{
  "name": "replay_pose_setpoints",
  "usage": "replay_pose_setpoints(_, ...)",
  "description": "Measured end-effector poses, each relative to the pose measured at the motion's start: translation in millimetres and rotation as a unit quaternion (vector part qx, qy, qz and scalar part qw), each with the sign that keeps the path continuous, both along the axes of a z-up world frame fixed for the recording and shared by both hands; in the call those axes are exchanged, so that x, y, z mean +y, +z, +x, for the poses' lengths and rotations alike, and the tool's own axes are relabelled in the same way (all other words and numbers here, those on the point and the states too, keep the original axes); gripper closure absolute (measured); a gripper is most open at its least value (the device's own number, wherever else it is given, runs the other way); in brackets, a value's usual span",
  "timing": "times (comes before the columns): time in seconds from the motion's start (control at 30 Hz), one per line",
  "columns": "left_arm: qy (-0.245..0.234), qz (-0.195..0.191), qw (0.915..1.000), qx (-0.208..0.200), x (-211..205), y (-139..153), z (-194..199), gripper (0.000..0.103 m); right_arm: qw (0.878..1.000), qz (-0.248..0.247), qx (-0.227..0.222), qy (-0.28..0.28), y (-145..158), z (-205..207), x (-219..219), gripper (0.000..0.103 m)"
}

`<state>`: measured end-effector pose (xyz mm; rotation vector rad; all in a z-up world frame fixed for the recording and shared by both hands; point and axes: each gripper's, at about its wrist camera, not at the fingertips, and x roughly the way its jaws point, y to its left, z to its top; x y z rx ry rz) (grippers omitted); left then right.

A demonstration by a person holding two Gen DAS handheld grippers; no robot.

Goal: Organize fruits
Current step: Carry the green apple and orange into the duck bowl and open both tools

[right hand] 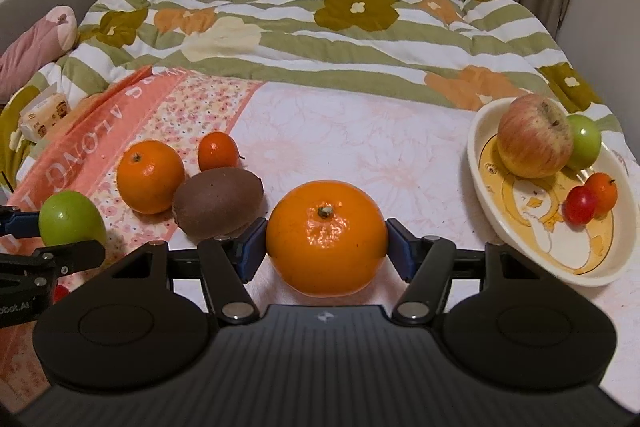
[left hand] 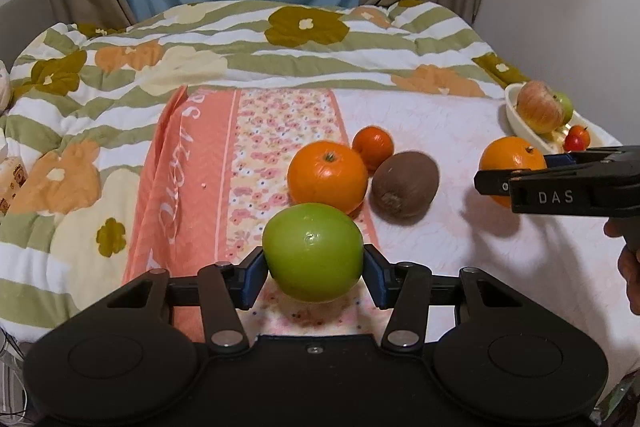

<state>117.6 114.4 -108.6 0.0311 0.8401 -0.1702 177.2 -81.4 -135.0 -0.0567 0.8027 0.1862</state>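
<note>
1. Left claw (left hand: 314,267) — its blue pads are clamped on the two sides of the green apple (left hand: 313,253), which sits between them just above the bed (left hand: 420,239), near the bed's near edge, over the flowered strip of the cloth.
2. Loose fruit — just beyond that apple lie a medium orange (left hand: 327,175), a small tangerine (left hand: 373,146) and a brown kiwi (left hand: 405,183), bunched together and touching, mid-bed.
3. Right claw (right hand: 326,247) is clamped on the large orange (right hand: 326,237), stem up; the pads press its left and right flanks while it rests on the bed.
4. The plate (right hand: 478,147) lies to the right of this claw and a little farther back, at the bed's right edge, already holding a red-striped apple (right hand: 534,137), a second green fruit (right hand: 585,141) and two small red fruits (right hand: 592,197).
5. Judgement: the right hand is much nearer the plate, so its orange probably goes first — a lift, then rightward toward the bare near part of the dish. The left apple would have to cross the whole bed.
</note>
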Motion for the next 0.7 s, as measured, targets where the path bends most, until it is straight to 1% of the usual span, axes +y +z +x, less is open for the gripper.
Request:
replay_pose_setpoints(0.13,-0.001,-0.002,0.9999,-0.011,-7,16,-5,0.048,1.0,0.004,-0.009,0.003,17,-10,-6,0.026)
replay_pose_setpoints(0.33,-0.005,-0.008,0.9994,-0.033,-22,49,-15,0.048,1.0,0.013,-0.026,0.003,52,-28,-21,0.026)
replay_pose_setpoints(0.57,-0.014,-0.011,0.9987,-0.049,-49,78,-23,0.048,0.999,0.027,-0.042,-0.006,87,-44,-56,0.026)
replay_pose_setpoints(0.7,-0.018,-0.016,0.9981,-0.057,-70,90,-24,0.048,0.998,0.03,-0.048,-0.016,98,-48,-82,0.026)
